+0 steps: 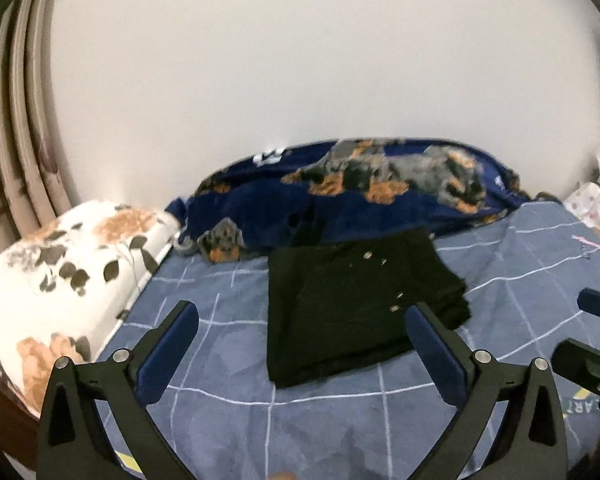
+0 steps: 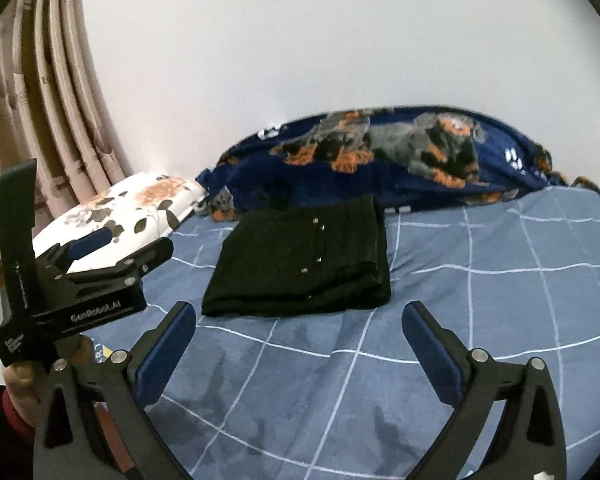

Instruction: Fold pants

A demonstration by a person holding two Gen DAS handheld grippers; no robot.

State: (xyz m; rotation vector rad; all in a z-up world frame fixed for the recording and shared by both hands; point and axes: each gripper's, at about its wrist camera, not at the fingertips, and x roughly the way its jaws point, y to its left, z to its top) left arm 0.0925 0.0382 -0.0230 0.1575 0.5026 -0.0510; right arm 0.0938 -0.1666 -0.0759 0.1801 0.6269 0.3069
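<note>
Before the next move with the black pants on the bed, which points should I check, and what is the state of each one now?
1. Left gripper jaws open, nothing between them: ok.
2. Right gripper jaws open, nothing between them: ok.
3. Black pants lie as one folded stack on the blue checked sheet: ok.
4. Pants clear of the dog-print blanket: not ok, far edge is at it.
5. Pants apart from the floral pillow: ok.
6. Layers underneath lie even: cannot tell.

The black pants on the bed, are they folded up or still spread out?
Folded. The pants lie as a compact rectangle on the blue checked sheet, with stacked layers showing along the edge.
</note>
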